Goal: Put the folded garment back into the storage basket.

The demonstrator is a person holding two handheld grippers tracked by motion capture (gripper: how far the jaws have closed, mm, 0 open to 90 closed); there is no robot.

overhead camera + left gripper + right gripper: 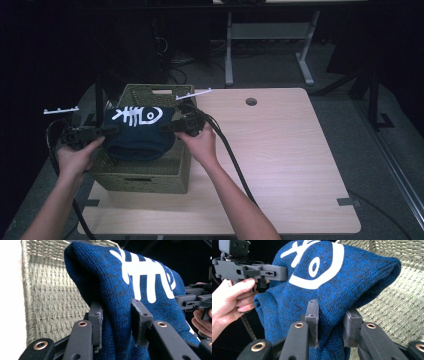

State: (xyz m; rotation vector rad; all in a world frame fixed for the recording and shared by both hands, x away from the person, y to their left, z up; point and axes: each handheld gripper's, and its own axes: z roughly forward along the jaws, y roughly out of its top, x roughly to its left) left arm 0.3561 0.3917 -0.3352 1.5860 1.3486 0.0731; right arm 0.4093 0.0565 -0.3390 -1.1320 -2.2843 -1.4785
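i'm holding the folded blue sweater [137, 136] stretched between both tongs, left tongs [100, 131] pinching its left end, right tongs [172, 127] pinching its right. its long axis is running hand to hand, hanging directly over the open wicker basket [150, 177], so down is the way.

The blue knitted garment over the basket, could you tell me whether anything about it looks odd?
Nothing stands out: the blue knitted garment with a white fishbone print hangs bunched between the left gripper and right gripper, above the olive woven basket.
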